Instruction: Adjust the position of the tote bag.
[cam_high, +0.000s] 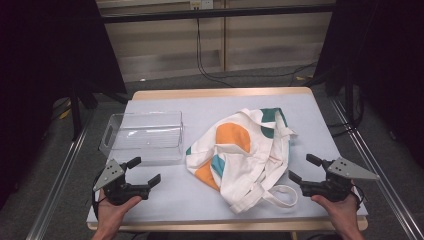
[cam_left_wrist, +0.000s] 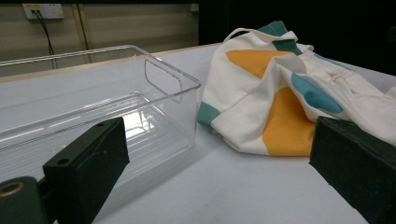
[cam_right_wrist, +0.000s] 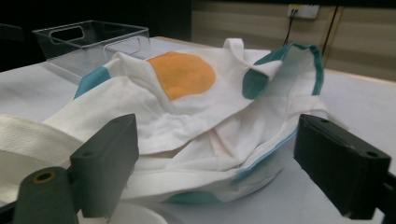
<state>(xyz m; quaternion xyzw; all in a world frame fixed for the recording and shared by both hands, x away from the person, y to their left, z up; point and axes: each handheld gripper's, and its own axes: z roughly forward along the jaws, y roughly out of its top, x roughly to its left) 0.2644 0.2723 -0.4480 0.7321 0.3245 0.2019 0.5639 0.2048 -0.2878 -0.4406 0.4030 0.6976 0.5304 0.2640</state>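
Two claws, left claw (cam_high: 148, 171) and right claw (cam_high: 302, 168), hover open beside the crumpled white cloth bag with orange and teal patches (cam_high: 240, 150); grasping it likely comes next, perhaps for the clear plastic bin (cam_high: 142, 136) at left.

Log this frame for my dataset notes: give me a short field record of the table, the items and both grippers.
surface: pale grey table
bag: crumpled white tote bag with orange and teal patches, mid-table, strap loop toward the near edge
bin: clear plastic bin, empty, left of the bag
left gripper: open, holding nothing, near the bin
right gripper: open, holding nothing, beside the bag
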